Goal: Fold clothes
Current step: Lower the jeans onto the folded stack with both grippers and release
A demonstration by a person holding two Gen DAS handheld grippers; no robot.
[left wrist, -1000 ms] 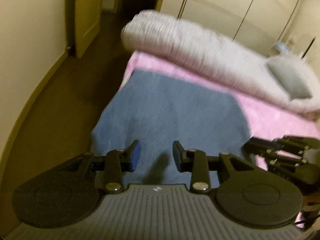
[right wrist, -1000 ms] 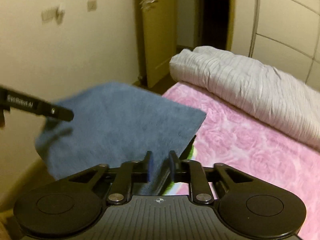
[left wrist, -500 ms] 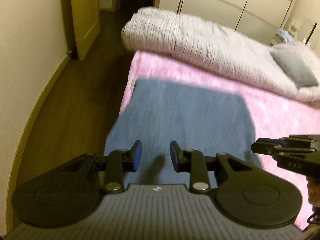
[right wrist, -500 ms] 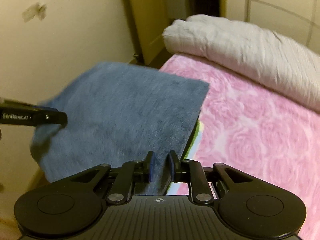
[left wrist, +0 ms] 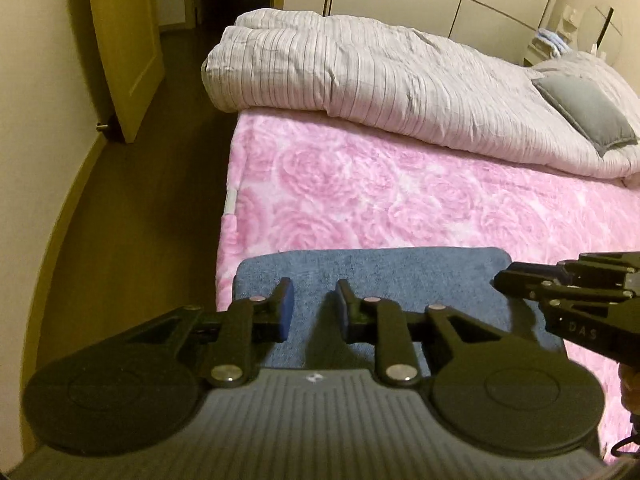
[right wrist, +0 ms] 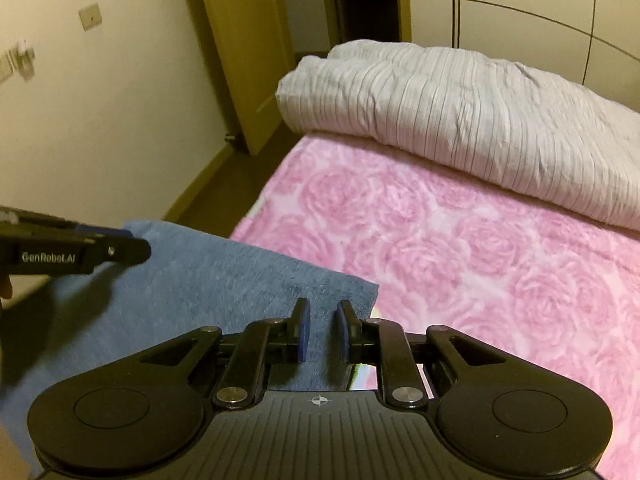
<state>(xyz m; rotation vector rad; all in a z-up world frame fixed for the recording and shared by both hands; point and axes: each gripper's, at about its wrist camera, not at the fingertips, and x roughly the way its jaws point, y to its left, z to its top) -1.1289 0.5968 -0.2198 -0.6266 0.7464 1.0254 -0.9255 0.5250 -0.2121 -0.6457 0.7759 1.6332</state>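
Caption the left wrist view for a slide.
Left gripper, jaws closing, and right gripper over a folded blue towel on the pink bedspread.

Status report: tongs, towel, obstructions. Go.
Left tongs closing, nothing gripped; right tongs parted, empty. Blue towel lies folded on pink blanket. Striped duvet beyond; nothing blocking.
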